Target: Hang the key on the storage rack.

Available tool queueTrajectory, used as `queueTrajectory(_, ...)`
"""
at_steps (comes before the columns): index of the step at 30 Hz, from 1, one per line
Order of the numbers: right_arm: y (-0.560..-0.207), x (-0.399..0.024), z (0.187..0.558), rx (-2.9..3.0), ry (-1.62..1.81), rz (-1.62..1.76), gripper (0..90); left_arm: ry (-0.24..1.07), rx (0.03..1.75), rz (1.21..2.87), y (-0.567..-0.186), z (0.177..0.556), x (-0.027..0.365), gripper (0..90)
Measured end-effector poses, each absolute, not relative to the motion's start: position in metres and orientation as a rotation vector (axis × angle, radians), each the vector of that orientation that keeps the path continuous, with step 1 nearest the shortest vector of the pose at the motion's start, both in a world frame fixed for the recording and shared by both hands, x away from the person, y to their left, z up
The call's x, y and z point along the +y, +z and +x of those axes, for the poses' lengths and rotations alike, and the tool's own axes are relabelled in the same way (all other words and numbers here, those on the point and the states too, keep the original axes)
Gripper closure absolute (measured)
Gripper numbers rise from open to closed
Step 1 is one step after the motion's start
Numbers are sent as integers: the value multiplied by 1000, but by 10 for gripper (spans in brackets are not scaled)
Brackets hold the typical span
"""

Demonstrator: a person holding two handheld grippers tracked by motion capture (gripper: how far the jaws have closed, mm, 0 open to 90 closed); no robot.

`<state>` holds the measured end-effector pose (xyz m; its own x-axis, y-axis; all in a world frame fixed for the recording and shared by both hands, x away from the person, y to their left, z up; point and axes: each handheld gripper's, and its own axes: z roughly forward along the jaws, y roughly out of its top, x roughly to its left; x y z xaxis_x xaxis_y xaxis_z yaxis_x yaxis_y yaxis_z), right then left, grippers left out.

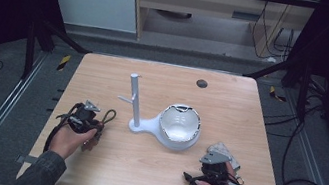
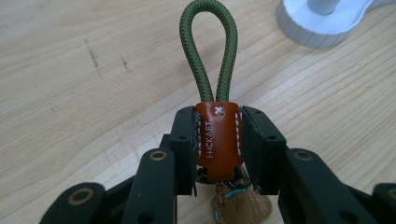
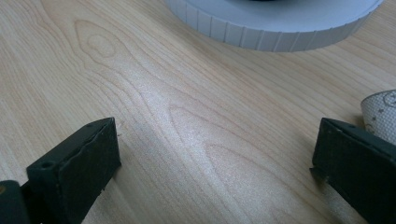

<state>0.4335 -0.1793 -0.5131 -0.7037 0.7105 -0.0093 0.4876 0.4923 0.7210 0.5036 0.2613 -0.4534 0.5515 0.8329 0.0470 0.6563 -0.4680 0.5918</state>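
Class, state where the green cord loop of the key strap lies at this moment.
The green cord loop lies on the table at the left of the high view, its brown leather tab clamped in the left gripper, just left of the white stand.

The keychain's (image 2: 218, 140) lower charms sit behind the left claw (image 2: 218, 147) — half hidden, cut by the bottom edge. The white stand's (image 3: 275, 23) base runs off the top edge — its upper part unseen.

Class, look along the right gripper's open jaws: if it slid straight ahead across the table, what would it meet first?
Probably the ribbed rim of the white stand's round base. The right gripper has bare wooden table ahead until there, though depth is hard to judge.
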Motion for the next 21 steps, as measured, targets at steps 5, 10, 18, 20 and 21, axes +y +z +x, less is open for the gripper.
queueTrajectory(5,-513,-179,434,2435,1031,1014,4,470,1153,2232,-442,491,263,662)
queueTrajectory(10,-513,-178,434,2434,1029,1020,2,494,1113,2198,-433,482,263,663)
queueTrajectory(18,-513,-178,435,2425,1029,1031,2,543,1047,2149,-420,471,261,663)
queueTrajectory(20,-513,-178,436,2418,1023,1039,2,549,1038,2136,-418,468,262,663)
queueTrajectory(21,-513,-178,436,2418,1022,1038,2,552,1033,2130,-416,466,262,663)
